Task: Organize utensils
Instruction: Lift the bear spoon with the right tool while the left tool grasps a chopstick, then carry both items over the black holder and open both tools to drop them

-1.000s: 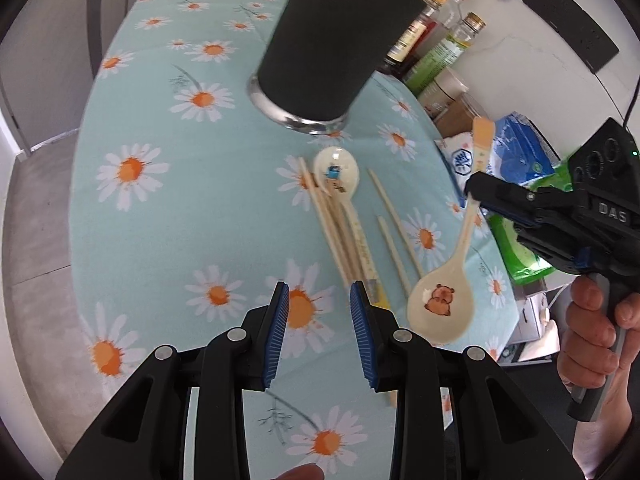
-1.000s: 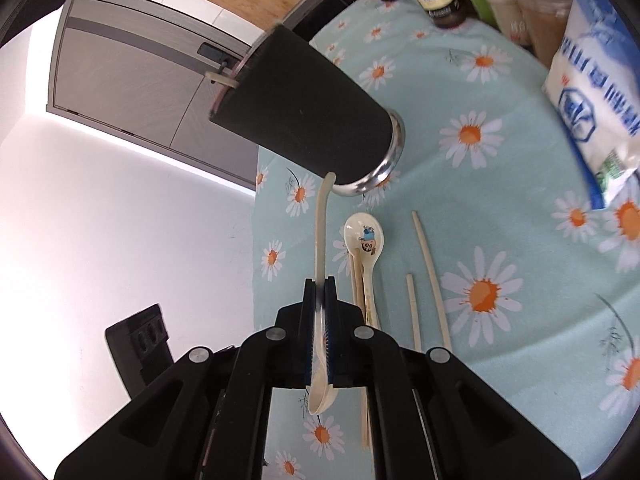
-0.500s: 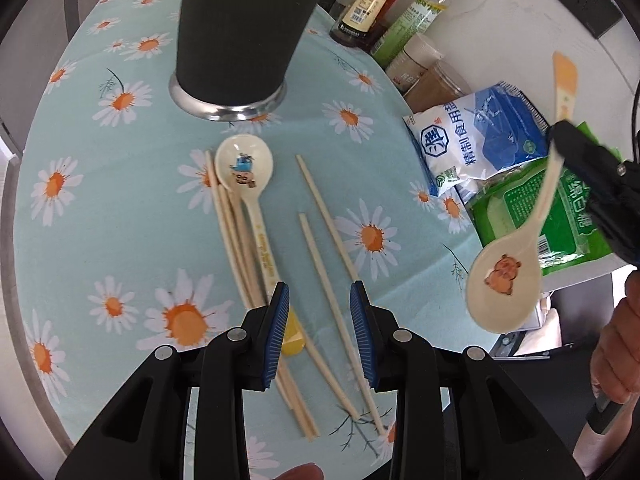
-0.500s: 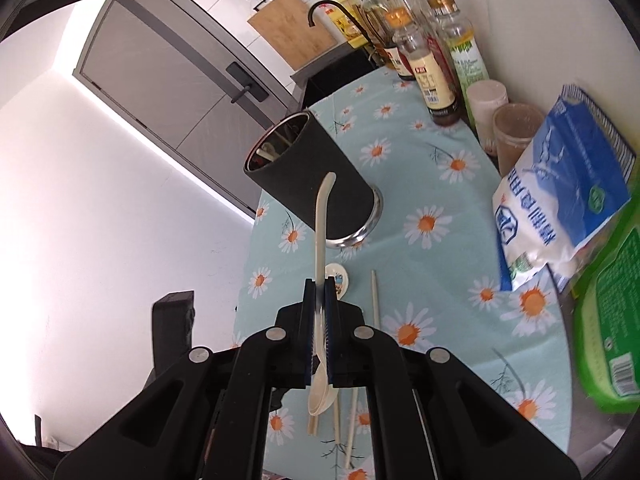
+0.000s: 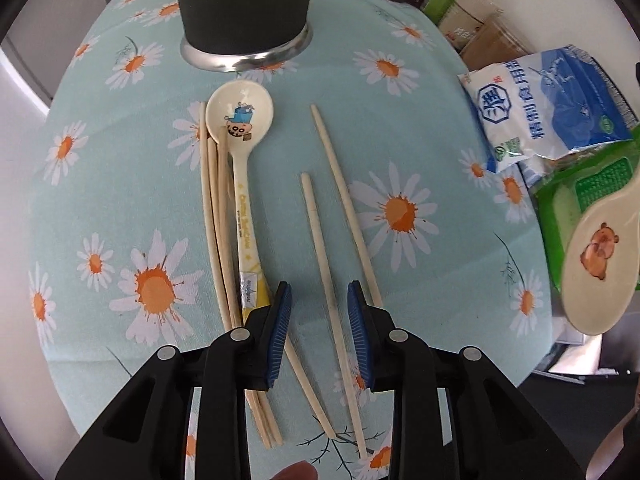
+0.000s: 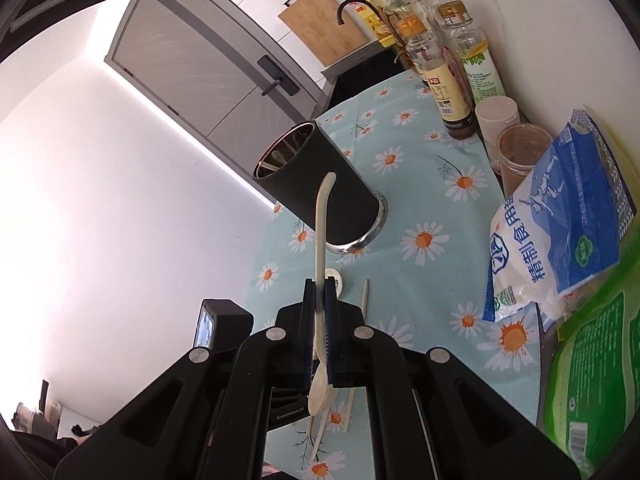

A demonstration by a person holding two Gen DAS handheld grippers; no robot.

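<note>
L gripper (image 5: 319, 320) points down over daisy tablecloth (image 5: 120, 208), jaws closing w/ a loose chopstick (image 5: 320, 248) running between them, pads apparently not yet touching it. Second chopstick (image 5: 344, 208) just right. Cartoon spoon (image 5: 242, 148) beside chopstick bundle (image 5: 216, 216) to the left. Black holder (image 5: 244, 8) beyond. Bear spoon (image 5: 596, 256) at right edge, over green packet (image 5: 560, 216).

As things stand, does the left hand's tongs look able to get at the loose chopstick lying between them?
Probably yes. The left tongs point down over the chopstick, closing with nothing yet gripped. Its neighbour chopstick lies apart, beside the right pad, and the cartoon spoon sits off to the left.
</note>
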